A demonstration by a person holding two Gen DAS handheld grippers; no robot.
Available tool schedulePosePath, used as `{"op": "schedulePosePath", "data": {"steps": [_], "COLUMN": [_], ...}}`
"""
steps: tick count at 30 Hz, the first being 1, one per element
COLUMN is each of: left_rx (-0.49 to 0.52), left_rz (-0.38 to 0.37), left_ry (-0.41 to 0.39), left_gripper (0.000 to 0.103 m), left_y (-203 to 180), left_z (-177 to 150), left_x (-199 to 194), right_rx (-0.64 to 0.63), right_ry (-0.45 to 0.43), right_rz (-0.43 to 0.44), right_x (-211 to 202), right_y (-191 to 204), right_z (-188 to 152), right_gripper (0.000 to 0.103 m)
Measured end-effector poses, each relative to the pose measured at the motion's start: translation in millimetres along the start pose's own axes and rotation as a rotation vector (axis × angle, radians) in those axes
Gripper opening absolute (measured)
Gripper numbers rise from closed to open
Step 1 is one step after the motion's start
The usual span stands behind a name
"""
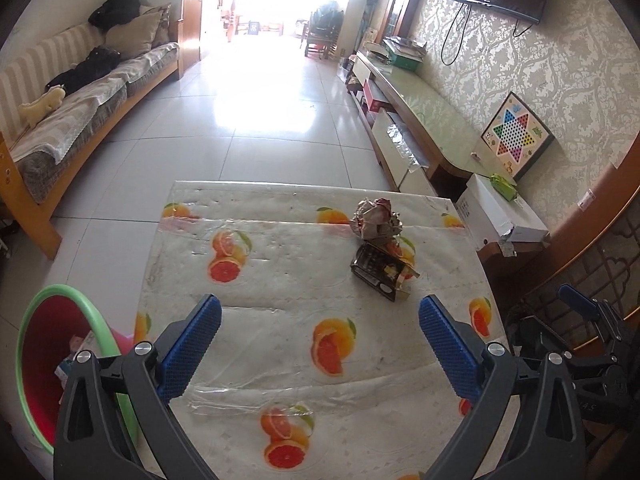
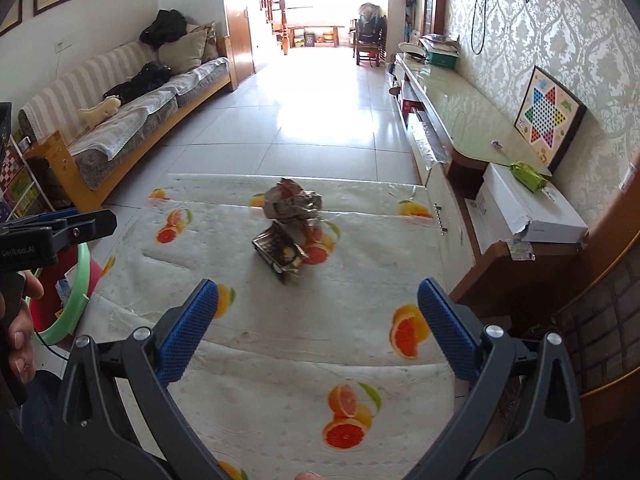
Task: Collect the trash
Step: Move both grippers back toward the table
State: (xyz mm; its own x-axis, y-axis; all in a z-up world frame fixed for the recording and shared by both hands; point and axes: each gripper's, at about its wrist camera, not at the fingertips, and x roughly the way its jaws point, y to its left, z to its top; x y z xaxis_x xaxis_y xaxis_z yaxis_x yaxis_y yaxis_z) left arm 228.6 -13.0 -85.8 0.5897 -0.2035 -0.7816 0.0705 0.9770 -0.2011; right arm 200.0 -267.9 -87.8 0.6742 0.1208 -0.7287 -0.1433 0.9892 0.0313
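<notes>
Your table [image 1: 280, 248] wears an orange-print cloth over pale floor tiles, sofa left, TV cabinet right. 2 trash pieces, crumpled paper [image 1: 374, 216] and dark wrapper [image 1: 380, 270], sit mid-table. Left gripper [image 1: 320, 344] and right gripper [image 2: 318, 328] gape empty

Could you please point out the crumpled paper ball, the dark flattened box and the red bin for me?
Crumpled paper ball [image 1: 375, 216], left wrist view, middle of the ball.
Dark flattened box [image 2: 278, 250], right wrist view, its dark top face.
Red bin [image 1: 38, 344], left wrist view, red inner wall.
</notes>
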Motion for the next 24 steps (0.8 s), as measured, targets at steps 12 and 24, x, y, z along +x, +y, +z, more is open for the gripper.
{"op": "schedulePosePath", "data": {"steps": [12,24], "left_rx": [0.109,0.063], "left_rz": [-0.023,0.004], "left_ry": [0.136,0.264], "left_gripper": [0.095,0.095], "left_y": [-58,-73], "left_z": [57,74], "left_x": [108,220], "right_rx": [0.067,0.059], "right_ry": [0.073,0.129], "right_rz": [0.032,0.045], "right_x": [49,72], "right_y": [-32,-39], "right_z": [-13,-21], "right_gripper": [0.098,0.098]}}
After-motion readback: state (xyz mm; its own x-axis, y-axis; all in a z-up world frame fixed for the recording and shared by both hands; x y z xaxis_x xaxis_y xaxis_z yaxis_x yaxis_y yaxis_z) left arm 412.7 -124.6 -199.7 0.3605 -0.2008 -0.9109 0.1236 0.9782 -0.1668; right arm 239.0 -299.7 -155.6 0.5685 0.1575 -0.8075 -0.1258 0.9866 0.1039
